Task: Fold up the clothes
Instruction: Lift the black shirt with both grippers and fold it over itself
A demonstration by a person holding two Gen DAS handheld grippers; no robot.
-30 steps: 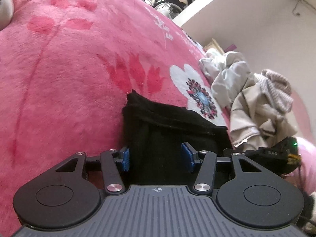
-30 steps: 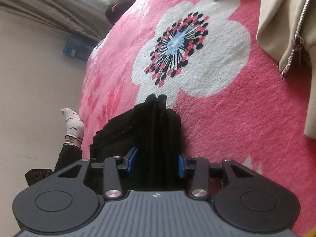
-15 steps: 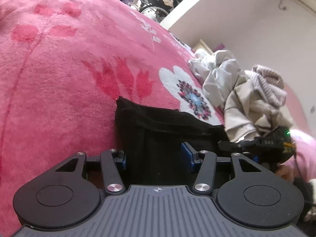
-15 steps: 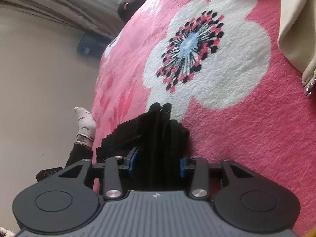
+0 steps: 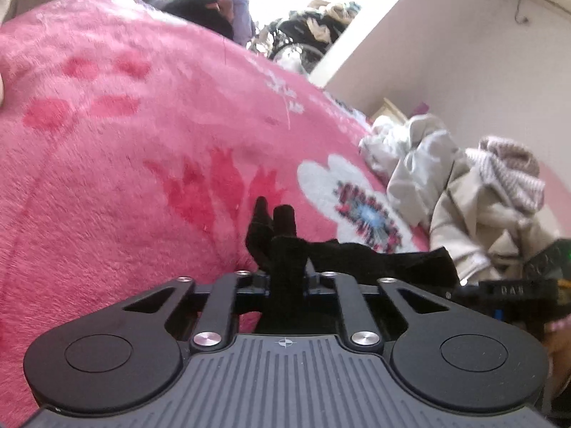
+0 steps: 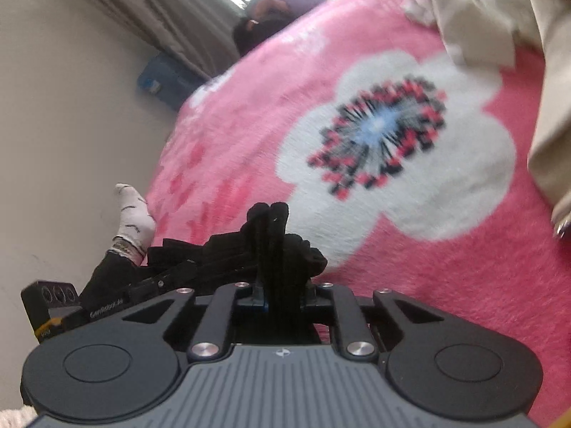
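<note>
The right gripper [image 6: 283,285] is closing its jaws on a bunched fold of the black garment [image 6: 274,242], which sticks up between them and trails off to the left. Beneath lies a pink blanket [image 6: 464,285] with a large white flower [image 6: 446,178]. Beige clothes [image 6: 517,18] lie at the upper right. At the left, the other gripper [image 6: 107,306] shows low down, beside a foot in a white sock [image 6: 134,221]

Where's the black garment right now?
The black garment is bunched between both closing grippers, left gripper and right gripper, above the pink blanket.
</note>
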